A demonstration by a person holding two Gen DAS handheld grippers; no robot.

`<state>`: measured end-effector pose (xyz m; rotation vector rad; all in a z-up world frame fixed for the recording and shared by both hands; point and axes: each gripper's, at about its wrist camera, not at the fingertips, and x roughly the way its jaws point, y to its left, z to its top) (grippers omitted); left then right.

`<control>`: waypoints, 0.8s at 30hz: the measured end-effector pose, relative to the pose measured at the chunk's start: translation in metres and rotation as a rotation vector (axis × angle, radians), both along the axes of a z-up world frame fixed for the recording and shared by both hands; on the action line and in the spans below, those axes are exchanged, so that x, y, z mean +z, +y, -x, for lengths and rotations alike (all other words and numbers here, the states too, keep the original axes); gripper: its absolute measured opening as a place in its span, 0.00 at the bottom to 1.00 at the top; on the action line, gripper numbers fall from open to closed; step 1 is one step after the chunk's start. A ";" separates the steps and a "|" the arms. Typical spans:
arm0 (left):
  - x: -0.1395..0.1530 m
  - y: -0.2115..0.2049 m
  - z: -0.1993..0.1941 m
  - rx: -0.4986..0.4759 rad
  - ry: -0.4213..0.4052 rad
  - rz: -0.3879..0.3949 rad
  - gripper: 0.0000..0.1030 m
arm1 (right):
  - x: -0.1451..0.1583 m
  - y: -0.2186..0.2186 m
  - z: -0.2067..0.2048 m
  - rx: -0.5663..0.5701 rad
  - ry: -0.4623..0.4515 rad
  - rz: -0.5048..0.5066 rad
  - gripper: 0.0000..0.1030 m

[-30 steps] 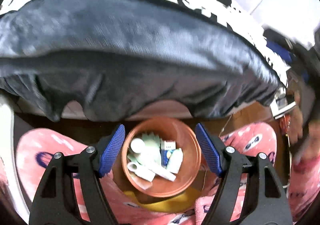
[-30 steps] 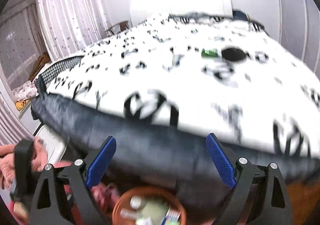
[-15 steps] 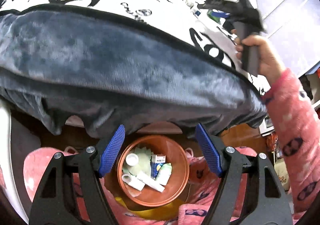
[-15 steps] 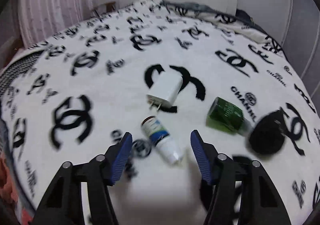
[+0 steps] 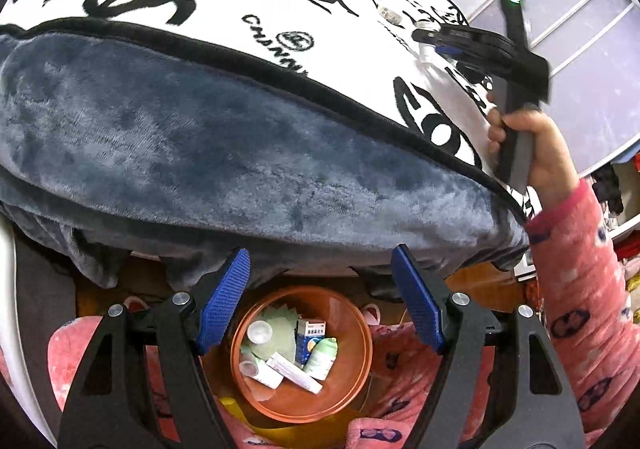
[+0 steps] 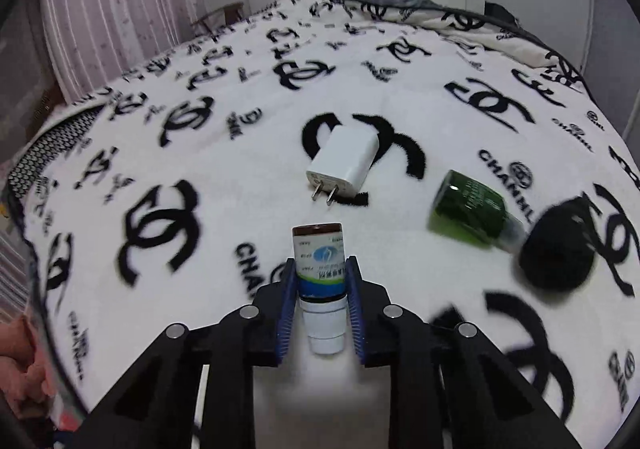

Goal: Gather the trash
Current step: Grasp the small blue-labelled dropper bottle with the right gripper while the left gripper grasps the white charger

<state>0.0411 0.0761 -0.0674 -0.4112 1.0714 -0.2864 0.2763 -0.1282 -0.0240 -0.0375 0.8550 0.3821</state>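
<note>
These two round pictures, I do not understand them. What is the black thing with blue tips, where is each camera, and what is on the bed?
No robot is here: a person holds a hand tool with a two-finger claw in each hand, and each claw carries a wide-angle camera looking along its fingers.

The left wrist view looks down past the bed's edge. The left claw is open, above an orange bin already holding small packets and bottles.

The right wrist view looks over the bed blanket. The right claw has just been closing and now grips a small white bottle. Still lying on the blanket are a white charger plug, a green bottle and a blurred black object.
</note>
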 end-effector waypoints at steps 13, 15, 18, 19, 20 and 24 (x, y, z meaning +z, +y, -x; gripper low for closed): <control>0.049 -0.036 -0.066 -0.036 -0.146 -0.131 0.70 | 0.045 -0.072 0.126 -0.031 -0.237 -0.212 0.23; 0.061 -0.047 -0.095 -0.053 -0.196 -0.188 0.70 | 0.045 -0.080 0.150 -0.080 -0.300 -0.184 0.23; 0.074 -0.064 -0.144 -0.066 -0.242 -0.261 0.70 | 0.040 -0.093 0.176 -0.109 -0.318 -0.199 0.23; 0.077 -0.072 -0.165 -0.069 -0.255 -0.286 0.70 | 0.037 -0.097 0.181 -0.110 -0.315 -0.208 0.23; 0.079 -0.079 -0.182 -0.077 -0.266 -0.305 0.70 | 0.036 -0.100 0.185 -0.108 -0.310 -0.216 0.23; 0.073 -0.112 -0.253 -0.083 -0.257 -0.359 0.70 | 0.030 -0.110 0.196 -0.090 -0.294 -0.235 0.23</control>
